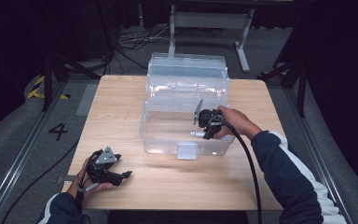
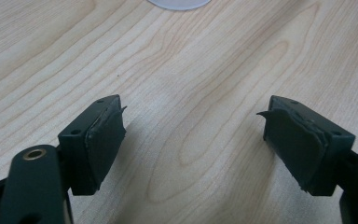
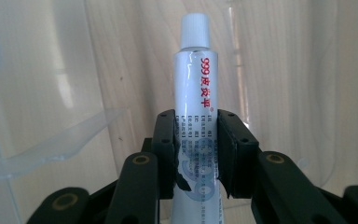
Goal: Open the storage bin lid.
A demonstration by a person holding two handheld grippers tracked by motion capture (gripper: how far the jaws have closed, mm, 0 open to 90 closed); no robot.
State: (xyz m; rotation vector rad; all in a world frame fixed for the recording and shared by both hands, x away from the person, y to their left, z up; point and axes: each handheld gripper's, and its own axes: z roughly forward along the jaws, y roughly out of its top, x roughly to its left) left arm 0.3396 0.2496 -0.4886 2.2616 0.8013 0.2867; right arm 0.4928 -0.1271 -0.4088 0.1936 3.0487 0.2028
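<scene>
Overhead, a person sits at a pale wooden table (image 1: 121, 112) with a gripper in each hand; a clear plastic box (image 1: 186, 116) stands near the middle of the table, its lid tipped back and stepped clear trays folded out behind the front compartment; a small latch hangs at the middle of its front wall.

On the right, the right gripper (image 1: 200, 133) reaches into the front compartment from the right, its hand (image 1: 230, 122) and dark blue sleeve with white stripes above the box's right end; a black cable trails from it towards the table's near edge; its jaws are clamped on a white tube (image 1: 196, 134), which lies roughly level inside the compartment with its cap pointing left; whether the tube touches the box floor cannot be told.

Seen from the right gripper view, the tube (image 3: 193, 93) rises straight up between the two black pads (image 3: 165, 140), gripped around its lower half; it has a white cap, red characters down one side and blue print lower down; clear plastic walls and wood grain show behind it.

On the left, the left gripper (image 1: 127, 174) rests low over the near left part of the table, well apart from the box; in the left gripper view its jaws stand wide apart over bare wood, nothing between them.
</scene>
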